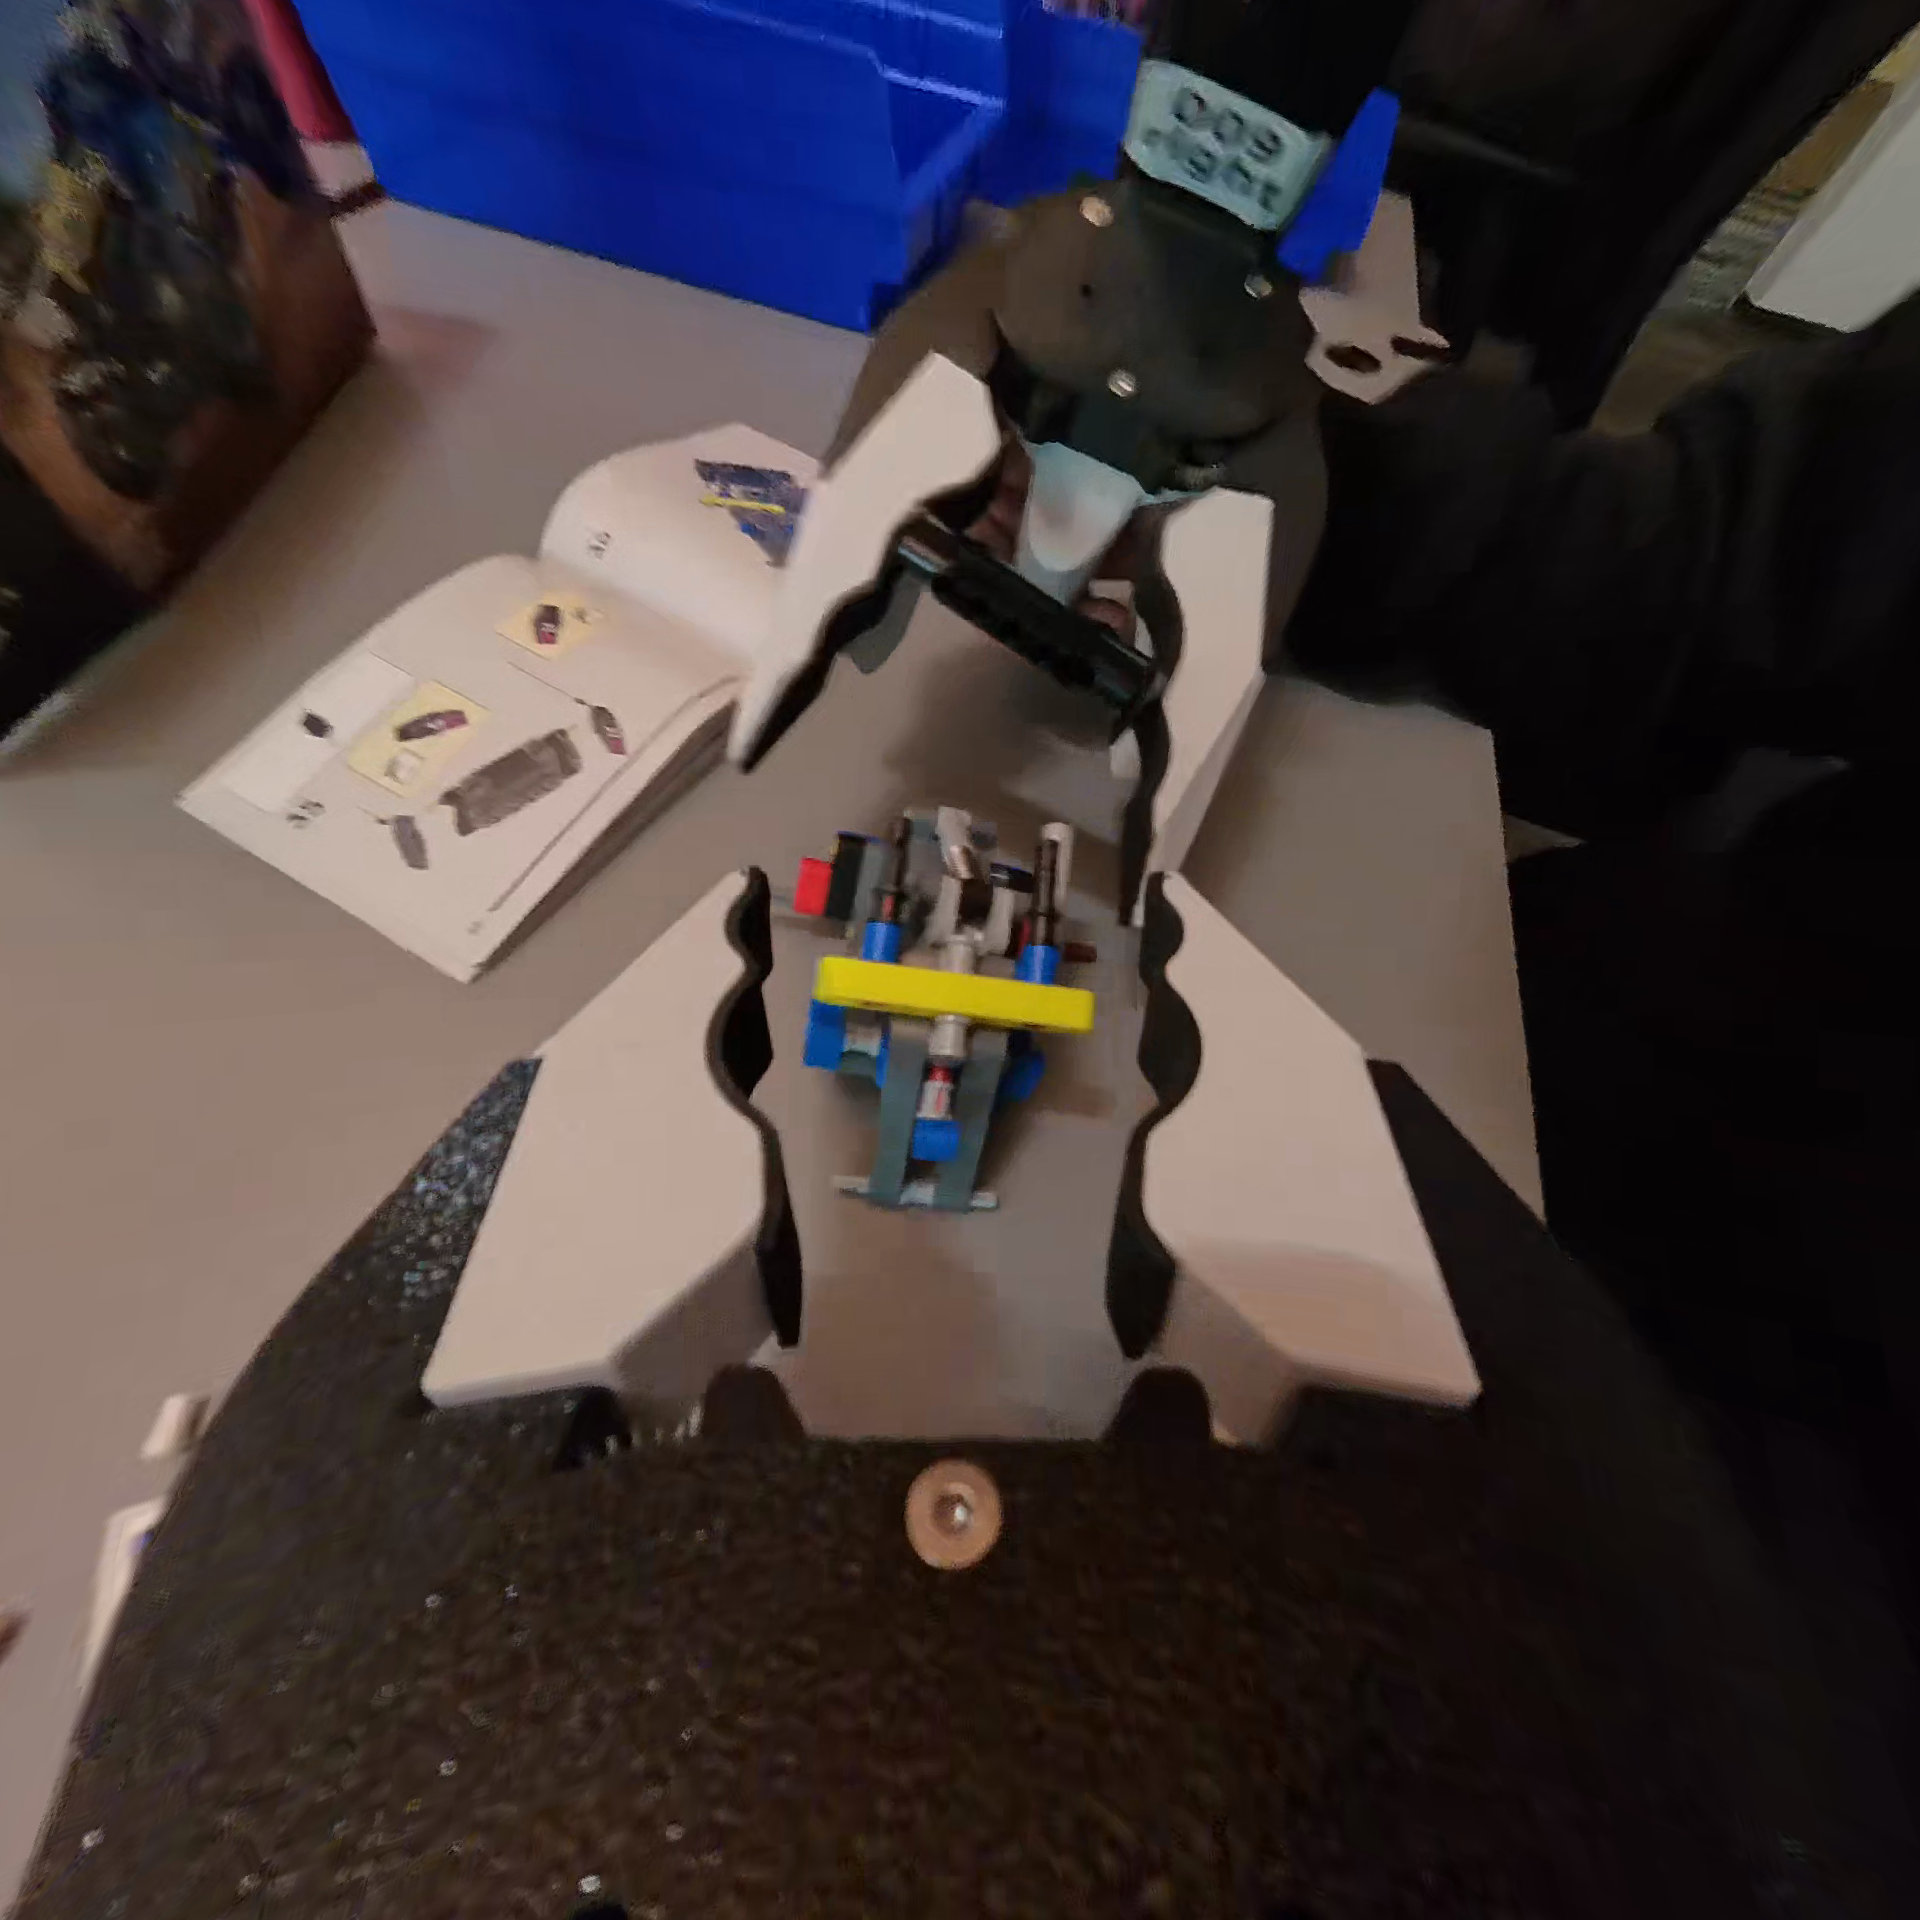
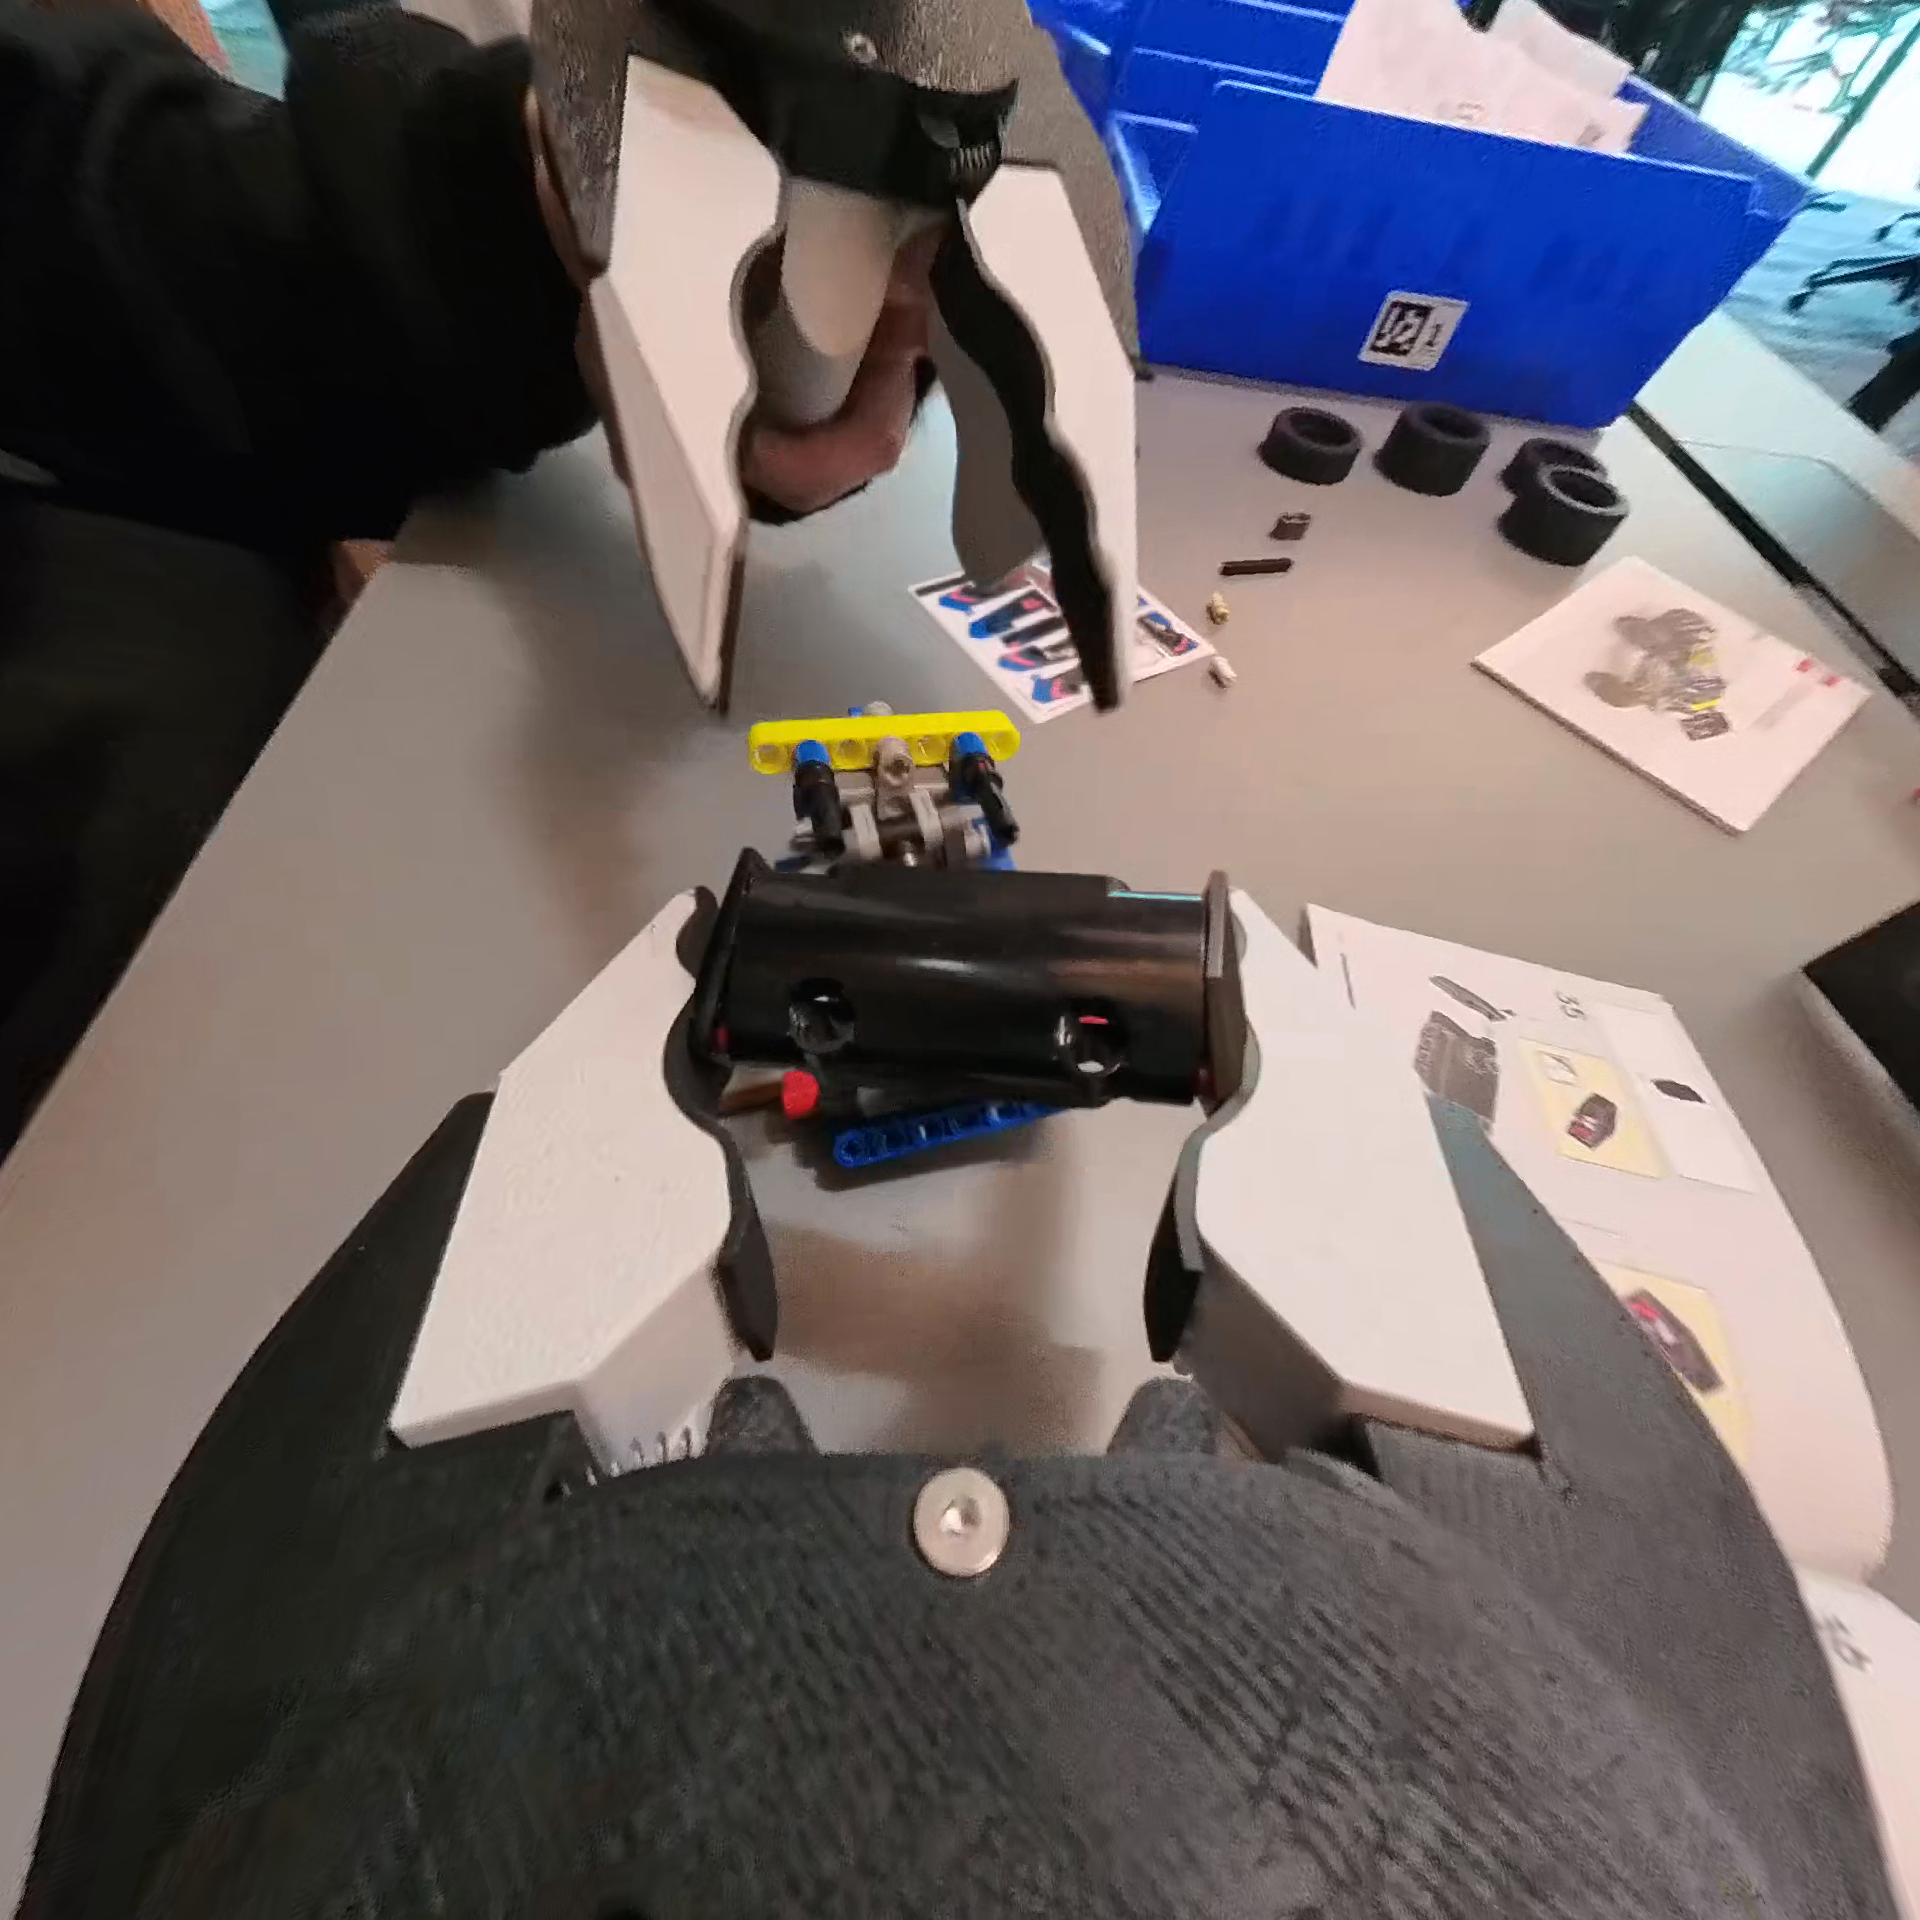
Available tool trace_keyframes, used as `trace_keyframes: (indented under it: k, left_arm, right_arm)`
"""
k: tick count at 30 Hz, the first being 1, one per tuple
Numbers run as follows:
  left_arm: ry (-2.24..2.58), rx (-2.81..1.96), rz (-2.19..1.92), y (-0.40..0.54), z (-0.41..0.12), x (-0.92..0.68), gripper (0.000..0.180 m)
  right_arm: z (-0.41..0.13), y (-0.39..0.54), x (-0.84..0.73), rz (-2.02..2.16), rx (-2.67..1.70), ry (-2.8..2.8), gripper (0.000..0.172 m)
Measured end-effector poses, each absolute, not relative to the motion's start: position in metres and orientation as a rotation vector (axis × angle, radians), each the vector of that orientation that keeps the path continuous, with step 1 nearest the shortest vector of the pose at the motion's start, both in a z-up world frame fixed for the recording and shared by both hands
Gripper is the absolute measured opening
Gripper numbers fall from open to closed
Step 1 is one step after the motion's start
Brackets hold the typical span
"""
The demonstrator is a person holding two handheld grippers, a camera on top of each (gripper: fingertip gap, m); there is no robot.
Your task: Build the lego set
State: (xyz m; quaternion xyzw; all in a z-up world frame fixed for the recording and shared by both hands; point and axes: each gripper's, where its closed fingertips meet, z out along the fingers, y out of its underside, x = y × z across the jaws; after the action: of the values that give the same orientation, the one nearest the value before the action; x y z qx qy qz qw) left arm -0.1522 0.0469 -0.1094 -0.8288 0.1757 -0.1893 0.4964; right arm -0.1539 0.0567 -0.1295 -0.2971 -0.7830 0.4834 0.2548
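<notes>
Right gripper [image 2: 956, 997] clamps a black panel [image 2: 966, 977] above the surface [image 2: 416, 831], while the left gripper [image 1: 951, 914], spread wide, straddles without touching the brick model [image 1: 935, 997] resting near the open booklet [image 1: 468, 727].

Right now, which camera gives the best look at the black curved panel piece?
The right wrist view: the black panel fills the space between the right gripper's fingers, its two holes visible. The left wrist view shows it farther off, blurred, partly hidden by those fingers.
</notes>
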Motion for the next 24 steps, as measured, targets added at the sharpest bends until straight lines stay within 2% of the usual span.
trace_keyframes:
  k: [11,24]
  left_arm:
    - [0.606,-2.089,-0.274,0.051,-0.132,-0.146,0.039]
    - [0.575,-1.939,-0.344,0.054,-0.129,-0.153,0.039]
  right_arm:
    - [-0.135,0.039,-0.156,1.424,-0.731,-2.229,0.091]
    - [-0.155,0.033,-0.161,1.365,-0.751,-2.399,0.091]
